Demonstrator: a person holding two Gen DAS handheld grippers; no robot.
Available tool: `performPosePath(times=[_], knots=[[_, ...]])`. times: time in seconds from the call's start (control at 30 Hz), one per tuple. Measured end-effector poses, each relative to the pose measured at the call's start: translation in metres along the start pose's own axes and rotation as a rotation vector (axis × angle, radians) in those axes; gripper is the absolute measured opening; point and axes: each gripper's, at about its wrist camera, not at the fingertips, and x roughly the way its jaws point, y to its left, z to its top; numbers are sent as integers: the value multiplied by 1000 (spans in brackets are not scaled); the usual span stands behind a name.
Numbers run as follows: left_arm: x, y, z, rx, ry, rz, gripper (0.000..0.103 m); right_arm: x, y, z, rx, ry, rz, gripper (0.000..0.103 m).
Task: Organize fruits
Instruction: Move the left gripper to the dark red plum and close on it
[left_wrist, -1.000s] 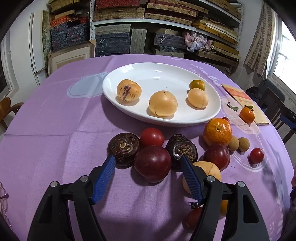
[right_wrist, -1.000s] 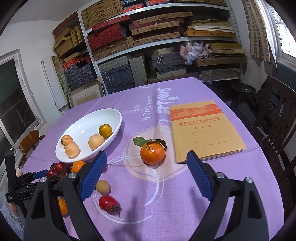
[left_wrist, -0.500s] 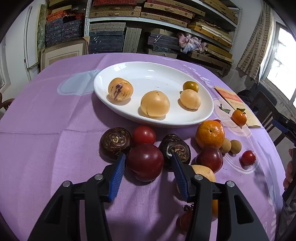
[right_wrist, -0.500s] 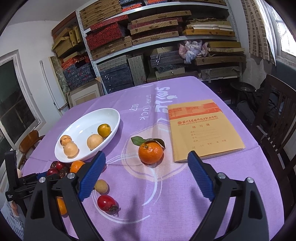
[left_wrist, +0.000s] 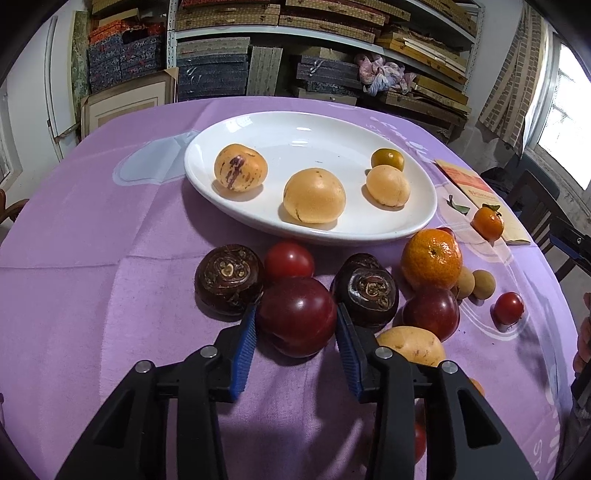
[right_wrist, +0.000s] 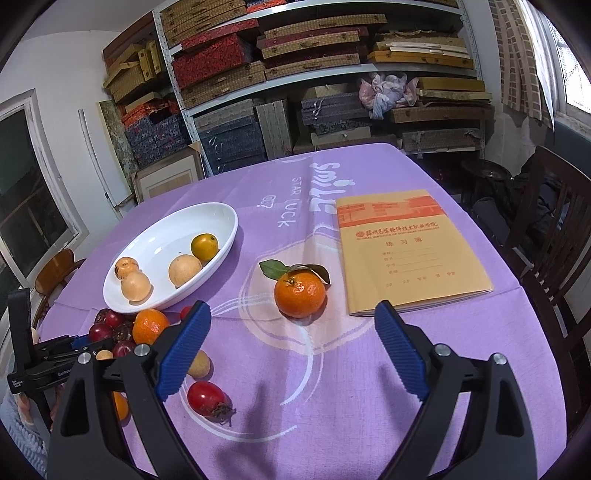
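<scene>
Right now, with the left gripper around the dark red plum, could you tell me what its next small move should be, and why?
Probably finish the squeeze, then lift straight up. The left gripper has its jaws closing with the dark red plum between the blue pads, which look at or near its sides. Two brown fruits crowd it on either side, so a sideways pull could knock them. The white plate beyond has room.

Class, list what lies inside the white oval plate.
Inside the white oval plate: three pale yellow-orange fruits, one streaked purple, and a small green-orange citrus. Nothing there is covered.

Left gripper (left_wrist: 295, 325) closing, right gripper (right_wrist: 291, 332) wide.
</scene>
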Motion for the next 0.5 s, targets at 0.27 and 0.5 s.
performPosePath(times=[0.27,0.5], knots=[[-11,8,-3,-23,-39,21,41,4,2,-2,-19,14,-5,88],[-33,19,-21,-33,-37,60,41,23,7,-5,-72,66,-54,85]])
